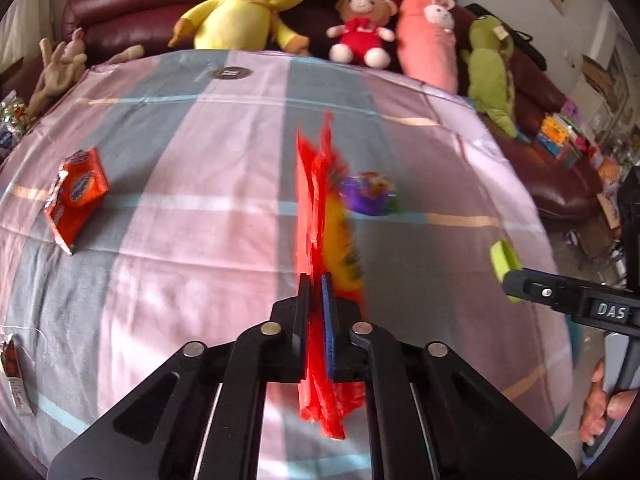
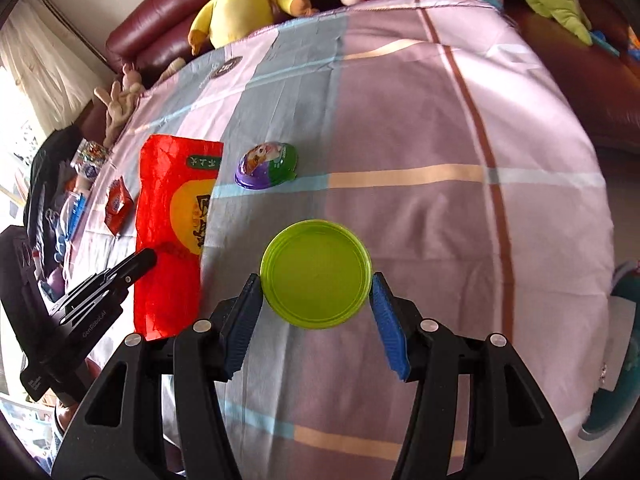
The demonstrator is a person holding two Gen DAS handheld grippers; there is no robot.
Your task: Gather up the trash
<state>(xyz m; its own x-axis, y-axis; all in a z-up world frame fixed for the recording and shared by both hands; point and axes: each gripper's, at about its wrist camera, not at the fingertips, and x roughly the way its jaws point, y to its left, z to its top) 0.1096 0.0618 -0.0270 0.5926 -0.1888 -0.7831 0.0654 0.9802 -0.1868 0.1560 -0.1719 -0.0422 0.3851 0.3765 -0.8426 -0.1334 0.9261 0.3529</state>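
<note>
The red snack bag [image 1: 316,240] stands edge-on, pinched flat between the left gripper [image 1: 315,284] fingers; the green lid [image 2: 315,273] sits clamped across its rim by the right gripper [image 2: 316,284]. Lift both steadily, I'd say; the purple cup [image 2: 267,167] beyond the fingertips and the orange wrapper [image 1: 76,196] away to their left wait on the striped cloth [image 1: 200,160].

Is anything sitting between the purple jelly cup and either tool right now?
Yes: each tool is already full. The left tool grips the red bag, which hangs before the jelly cup; the right tool clamps the green lid.
</note>
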